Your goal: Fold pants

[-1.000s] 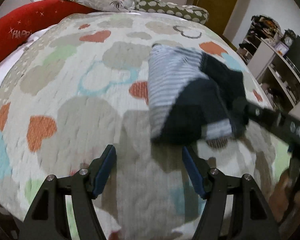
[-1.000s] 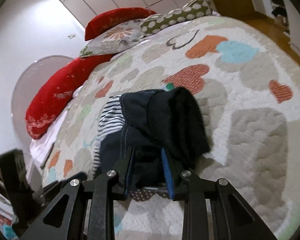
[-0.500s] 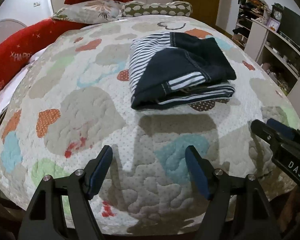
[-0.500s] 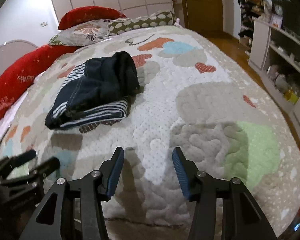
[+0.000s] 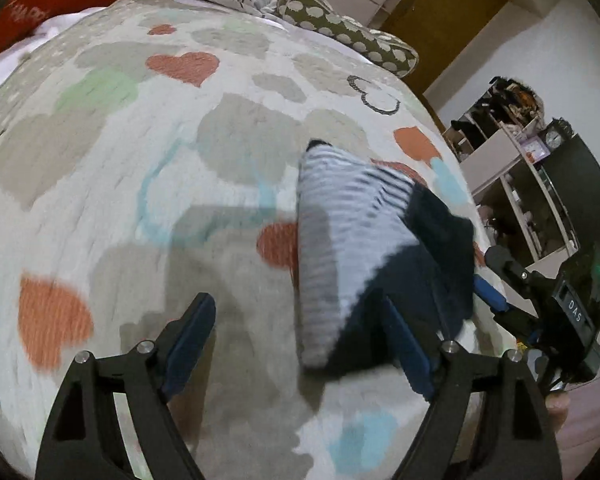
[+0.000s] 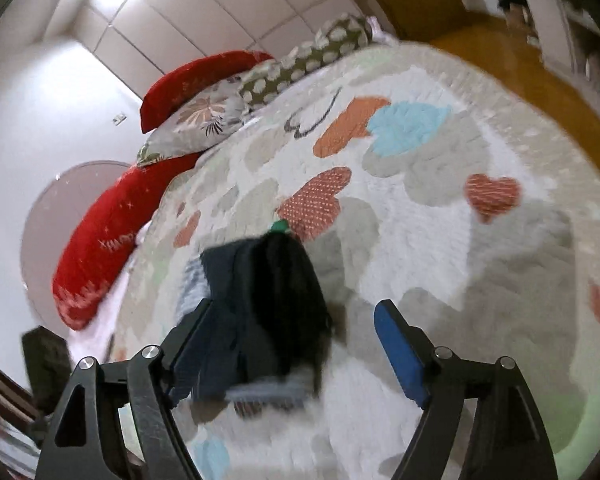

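The folded pants [image 5: 364,248], dark navy with a grey-striped lining, lie on the heart-patterned quilt [image 5: 140,160]. My left gripper [image 5: 300,344] is open, low over the quilt, with the bundle's near edge between its fingers. The right gripper shows in the left wrist view [image 5: 496,296] at the pants' right side. In the right wrist view the pants [image 6: 260,300] lie against the left finger [image 6: 188,352] of my open right gripper [image 6: 296,356]. Both views are blurred by motion.
Red, floral and dotted pillows [image 6: 204,120] line the head of the bed. Shelves with clutter [image 5: 512,128] and a dark cabinet [image 5: 576,192] stand to the right. A wooden door [image 5: 444,12] is behind the bed. Bare quilt lies left of the pants.
Both grippers have moved back in from the bed's foot, close to the folded pants. Both stay open. The pants lie where they were.
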A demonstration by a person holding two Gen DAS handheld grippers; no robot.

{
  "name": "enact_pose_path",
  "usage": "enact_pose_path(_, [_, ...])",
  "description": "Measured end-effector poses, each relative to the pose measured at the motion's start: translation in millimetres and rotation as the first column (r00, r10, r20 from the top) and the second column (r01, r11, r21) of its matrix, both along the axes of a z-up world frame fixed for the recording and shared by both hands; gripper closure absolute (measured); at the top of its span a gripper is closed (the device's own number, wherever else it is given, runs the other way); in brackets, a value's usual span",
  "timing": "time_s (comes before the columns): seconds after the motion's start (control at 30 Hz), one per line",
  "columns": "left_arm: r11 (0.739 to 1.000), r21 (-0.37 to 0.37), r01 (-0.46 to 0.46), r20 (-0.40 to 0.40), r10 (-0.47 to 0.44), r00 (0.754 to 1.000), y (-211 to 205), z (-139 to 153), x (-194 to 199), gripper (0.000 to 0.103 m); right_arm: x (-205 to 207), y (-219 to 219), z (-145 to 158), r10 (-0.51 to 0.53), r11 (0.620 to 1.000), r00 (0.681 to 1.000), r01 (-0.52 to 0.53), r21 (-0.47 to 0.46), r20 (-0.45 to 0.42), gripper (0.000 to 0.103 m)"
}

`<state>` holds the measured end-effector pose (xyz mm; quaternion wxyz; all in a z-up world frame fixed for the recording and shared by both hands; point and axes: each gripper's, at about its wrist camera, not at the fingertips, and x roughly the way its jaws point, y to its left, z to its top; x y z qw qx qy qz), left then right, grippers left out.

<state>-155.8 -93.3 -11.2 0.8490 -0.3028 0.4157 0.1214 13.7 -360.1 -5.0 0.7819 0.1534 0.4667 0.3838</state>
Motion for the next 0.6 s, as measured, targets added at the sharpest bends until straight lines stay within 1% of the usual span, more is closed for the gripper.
enact_pose_path(0.07, [0.999,-0.043,0.022,-0.007,-0.023,1.0,6.4,-6.7,15.8,0.019,12.5,11.2,-8.2,0.016,1.0,0.999,-0.016,0.002,-0.039,0.019])
enact_pose_path(0.1, [0.998,-0.062,0.03,-0.002,-0.031,1.0,7.5,-8.5,21.8,0.016,17.6,18.2,-13.5,0.027,1.0,0.998,-0.027,0.0,-0.058,0.019])
enact_pose_path(0.13, [0.996,-0.079,0.045,0.009,-0.044,0.999,6.6,-9.6,27.4,0.015,20.5,24.7,-18.7,0.037,0.999,0.996,-0.037,-0.003,-0.075,0.019])
enact_pose_path(0.2, [0.991,-0.101,0.087,0.017,-0.085,0.996,-1.4,-11.4,37.4,0.015,18.5,32.7,-23.9,0.053,0.999,0.995,-0.054,-0.005,-0.08,0.018])
enact_pose_path(0.23, [0.987,-0.113,0.11,0.014,-0.11,0.994,-8.6,-12.9,42.6,0.017,15.3,37.2,-23.9,0.071,0.997,0.995,-0.071,-0.006,-0.07,0.022])
enact_pose_path(0.27, [0.985,-0.12,0.12,0.018,-0.119,0.993,-11.9,-12.8,44.6,0.033,11.1,44.5,-23.6,0.109,0.994,0.992,-0.109,-0.004,-0.064,0.043])
enact_pose_path(0.3, [0.981,-0.131,0.14,0.02,-0.138,0.99,-16.8,-12.3,48.5,0.049,7.3,54.1,-25.7,0.153,0.988,0.985,-0.155,-0.012,-0.082,0.052])
enact_pose_path(0.37, [0.982,-0.132,0.134,0.029,-0.131,0.991,-16.5,-6.0,53.0,0.054,3.6,63.2,-24.0,0.17,0.984,0.983,-0.173,-0.044,-0.067,0.058])
enact_pose_path(0.43, [0.982,-0.136,0.13,0.046,-0.125,0.991,-10.8,1.6,59.0,0.055,8.7,66.0,-16.6,0.175,0.984,0.982,-0.178,-0.029,-0.065,0.061])
enact_pose_path(0.5, [0.987,-0.111,0.116,0.052,-0.111,0.992,-2.4,10.9,68.8,0.055,16.5,69.1,-8.4,0.171,0.985,0.984,-0.172,-0.019,-0.052,0.061])
enact_pose_path(0.53, [0.991,-0.084,0.105,0.05,-0.101,0.994,3.3,16.4,77.3,0.055,20.9,71.6,-4.1,0.171,0.985,0.984,-0.172,-0.018,-0.041,0.061])
enact_pose_path(0.6, [0.994,-0.053,0.094,0.048,-0.091,0.995,10.2,21.9,89.6,0.055,32.8,81.5,6.3,0.168,0.985,0.986,-0.169,-0.026,-0.016,0.061])
